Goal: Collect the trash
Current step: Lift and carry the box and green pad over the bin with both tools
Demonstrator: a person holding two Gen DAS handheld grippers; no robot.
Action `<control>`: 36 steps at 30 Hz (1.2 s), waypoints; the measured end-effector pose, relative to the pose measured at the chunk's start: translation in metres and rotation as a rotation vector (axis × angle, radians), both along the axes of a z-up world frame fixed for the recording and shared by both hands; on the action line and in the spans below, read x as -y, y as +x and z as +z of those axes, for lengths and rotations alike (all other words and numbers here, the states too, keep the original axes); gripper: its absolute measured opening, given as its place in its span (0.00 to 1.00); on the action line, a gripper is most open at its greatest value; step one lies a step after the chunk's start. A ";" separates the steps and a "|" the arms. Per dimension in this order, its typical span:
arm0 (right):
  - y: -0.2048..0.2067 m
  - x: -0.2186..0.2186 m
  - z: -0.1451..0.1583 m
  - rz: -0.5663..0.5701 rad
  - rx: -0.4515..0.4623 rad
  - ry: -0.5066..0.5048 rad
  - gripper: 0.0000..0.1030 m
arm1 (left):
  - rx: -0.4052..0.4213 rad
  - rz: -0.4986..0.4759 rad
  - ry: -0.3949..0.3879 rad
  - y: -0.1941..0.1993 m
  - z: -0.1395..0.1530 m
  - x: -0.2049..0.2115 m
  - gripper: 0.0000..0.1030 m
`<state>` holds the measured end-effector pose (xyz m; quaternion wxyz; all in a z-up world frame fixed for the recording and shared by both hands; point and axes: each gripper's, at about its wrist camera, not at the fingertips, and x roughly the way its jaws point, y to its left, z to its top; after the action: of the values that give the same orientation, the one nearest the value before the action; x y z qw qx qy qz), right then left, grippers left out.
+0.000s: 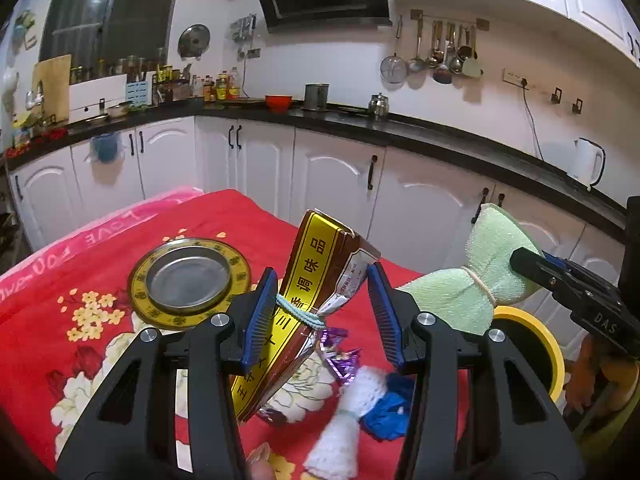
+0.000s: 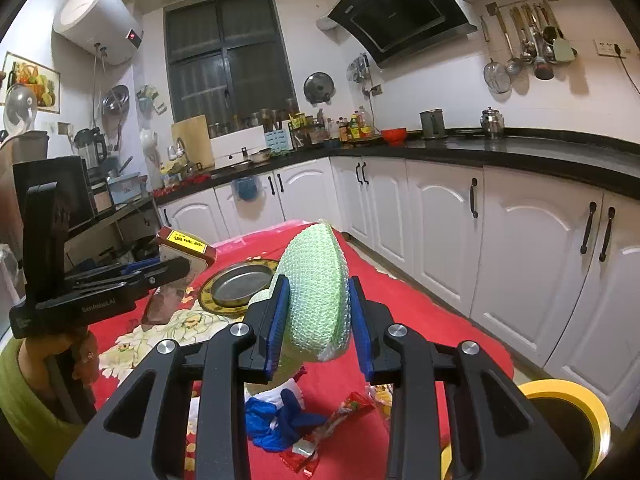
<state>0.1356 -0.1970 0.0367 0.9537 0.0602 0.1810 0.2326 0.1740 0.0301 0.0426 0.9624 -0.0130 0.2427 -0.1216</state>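
Note:
My left gripper [image 1: 322, 312] is shut on a brown and yellow seasoning packet [image 1: 316, 276], tied at its middle with a blue band, and holds it above the red tablecloth [image 1: 80, 288]. My right gripper [image 2: 318, 322] is shut on a green knitted cloth [image 2: 318, 296] tied like a bow; the cloth also shows in the left wrist view [image 1: 472, 284], near the yellow-rimmed bin [image 1: 540, 336]. The bin also shows at the lower right of the right wrist view [image 2: 576, 396]. On the table lie a blue glove [image 2: 276, 420], a white knitted cloth [image 1: 348, 420], purple wrappers [image 1: 340, 356] and a red wrapper [image 2: 332, 428].
A round metal dish with a gold rim [image 1: 188, 280] sits on the table's far side. White kitchen cabinets [image 2: 520, 240] under a black counter run along the right and back. The left gripper's body [image 2: 100, 284] shows at the left of the right wrist view.

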 end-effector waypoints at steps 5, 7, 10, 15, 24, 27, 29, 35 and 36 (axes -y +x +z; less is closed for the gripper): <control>-0.004 0.011 0.002 -0.010 -0.001 0.014 0.28 | 0.006 -0.014 -0.004 -0.006 0.002 0.011 0.38; -0.007 0.015 0.002 -0.016 -0.001 0.018 0.28 | 0.006 -0.022 0.000 -0.008 0.002 0.017 0.38; -0.010 0.021 0.002 -0.026 -0.004 0.019 0.28 | 0.008 -0.035 0.001 -0.011 0.002 0.025 0.38; -0.014 0.033 0.002 -0.051 -0.006 0.023 0.28 | 0.009 -0.059 0.005 -0.015 0.002 0.037 0.38; -0.021 0.059 -0.004 -0.103 -0.021 0.024 0.28 | 0.007 -0.110 0.013 -0.020 -0.001 0.063 0.38; -0.024 0.067 -0.006 -0.124 -0.026 0.022 0.28 | 0.007 -0.125 0.015 -0.021 -0.001 0.070 0.38; -0.026 0.075 -0.008 -0.137 -0.032 0.021 0.28 | 0.004 -0.139 0.015 -0.021 -0.002 0.075 0.38; -0.031 0.096 -0.015 -0.181 -0.045 0.022 0.28 | -0.004 -0.180 0.009 -0.022 -0.005 0.097 0.38; -0.032 0.100 -0.017 -0.189 -0.046 0.022 0.28 | -0.006 -0.189 0.005 -0.022 -0.006 0.102 0.38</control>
<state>0.1036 -0.2972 0.0202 0.9662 0.0929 0.1940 0.1423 0.1524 -0.0719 0.0366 0.9459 0.0121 0.2459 -0.2112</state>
